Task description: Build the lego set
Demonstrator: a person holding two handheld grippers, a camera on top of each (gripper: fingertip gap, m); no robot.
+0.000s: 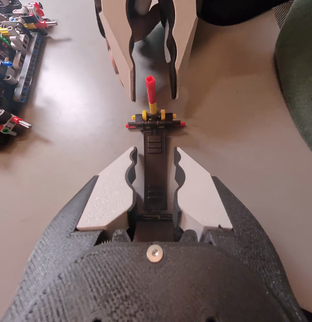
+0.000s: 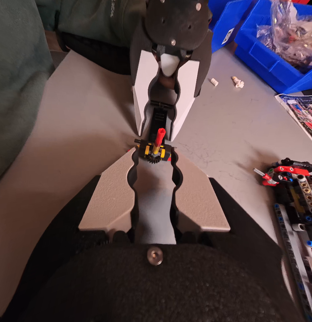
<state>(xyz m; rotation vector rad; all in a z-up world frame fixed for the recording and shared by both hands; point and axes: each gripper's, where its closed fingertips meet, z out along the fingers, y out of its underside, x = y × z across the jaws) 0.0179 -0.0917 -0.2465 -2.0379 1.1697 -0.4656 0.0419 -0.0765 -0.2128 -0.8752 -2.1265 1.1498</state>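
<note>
A long black lego assembly (image 1: pixel 155 167) lies along the table, its rear cross axle between the fingers of my left gripper (image 1: pixel 155 148), which is shut on it. Its far end carries a crossbar with yellow bushes (image 1: pixel 144 114) and an upright red and yellow pin (image 1: pixel 150 88). My right gripper (image 1: pixel 153 99) faces it, open, with its tips on either side of the red pin and not touching it. In the right wrist view my right gripper (image 2: pixel 155 149) flanks the yellow end and a small black gear (image 2: pixel 153 159). The left gripper (image 2: pixel 155 138) holds the black assembly (image 2: pixel 159 118) beyond.
A large part-built lego model (image 1: pixel 21 52) sits at the left, and at the right in the right wrist view (image 2: pixel 300 191). Blue bins (image 2: pixel 266 57) holding bagged parts, an instruction booklet (image 2: pixel 301 111) and two small white pieces (image 2: pixel 214 81) lie behind. A person's green clothing (image 1: pixel 298 69) borders the table.
</note>
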